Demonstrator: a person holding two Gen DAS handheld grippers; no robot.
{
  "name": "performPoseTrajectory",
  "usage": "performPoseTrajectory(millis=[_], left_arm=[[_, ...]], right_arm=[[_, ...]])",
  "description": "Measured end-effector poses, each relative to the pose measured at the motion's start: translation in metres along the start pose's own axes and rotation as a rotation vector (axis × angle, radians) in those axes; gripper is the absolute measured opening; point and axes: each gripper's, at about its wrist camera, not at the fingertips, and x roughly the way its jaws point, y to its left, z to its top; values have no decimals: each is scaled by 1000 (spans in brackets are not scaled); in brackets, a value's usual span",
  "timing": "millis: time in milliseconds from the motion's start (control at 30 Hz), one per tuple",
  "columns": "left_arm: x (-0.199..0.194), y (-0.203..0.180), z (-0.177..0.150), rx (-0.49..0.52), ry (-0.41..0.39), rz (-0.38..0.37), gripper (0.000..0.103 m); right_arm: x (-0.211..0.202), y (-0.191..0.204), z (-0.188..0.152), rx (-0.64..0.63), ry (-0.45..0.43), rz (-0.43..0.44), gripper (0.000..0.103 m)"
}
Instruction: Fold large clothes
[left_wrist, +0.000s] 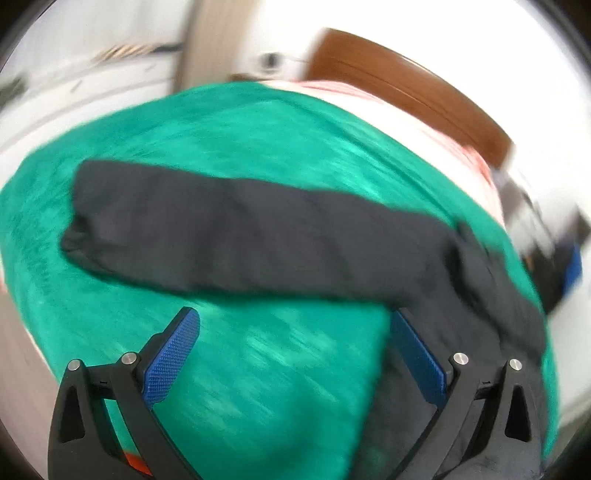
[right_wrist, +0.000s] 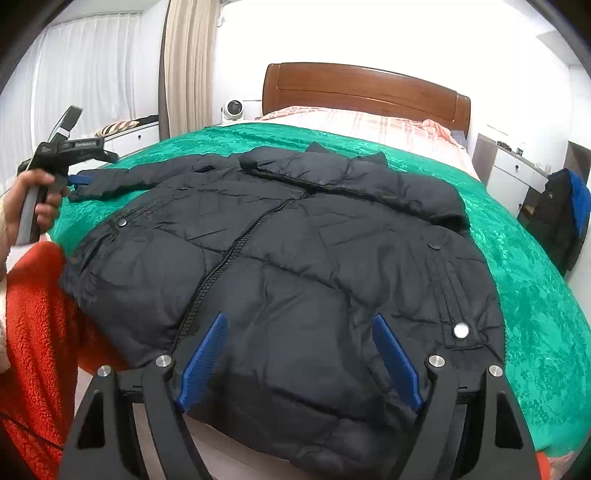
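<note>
A black puffer jacket (right_wrist: 288, 258) lies front up and spread flat on a green bedspread (right_wrist: 532, 280). Its left sleeve (left_wrist: 236, 232) stretches across the green cover in the blurred left wrist view. My left gripper (left_wrist: 291, 332) is open and empty above the cover, just short of the sleeve; its right finger (left_wrist: 413, 350) lies against the jacket's edge. In the right wrist view the left gripper (right_wrist: 79, 181) is at the sleeve's cuff. My right gripper (right_wrist: 299, 339) is open and empty, hovering over the jacket's lower hem.
A wooden headboard (right_wrist: 365, 92) and a pink striped sheet (right_wrist: 369, 122) are at the far end of the bed. A white nightstand (right_wrist: 513, 173) and a dark bag (right_wrist: 565, 218) stand at the right. My orange fleece sleeve (right_wrist: 40, 332) is at the left.
</note>
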Motion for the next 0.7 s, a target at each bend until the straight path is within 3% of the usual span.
performPoseTrajectory(millis=[100, 200, 267, 367, 400, 467, 567, 633, 700], left_arm=[[26, 67, 22, -213, 59, 47, 102], [52, 106, 27, -337, 136, 50, 102], [61, 121, 30, -393, 117, 18, 102], [61, 125, 40, -432, 42, 31, 98], [60, 127, 44, -448, 5, 34, 89], [59, 129, 50, -453, -26, 77, 14], [50, 118, 69, -422, -50, 92, 7], [31, 81, 97, -289, -101, 113, 6], [4, 16, 130, -106, -182, 105, 6]], right_arm=[[0, 1, 1, -2, -1, 0, 80], [-1, 7, 1, -27, -4, 1, 80], [0, 10, 1, -39, 2, 5, 80], [4, 14, 0, -46, 19, 15, 80], [5, 15, 0, -47, 23, 18, 80], [6, 16, -1, -50, 24, 19, 80], [6, 17, -1, -50, 23, 22, 80], [7, 17, -1, -47, 23, 30, 80], [8, 16, -1, -38, 21, 44, 80]])
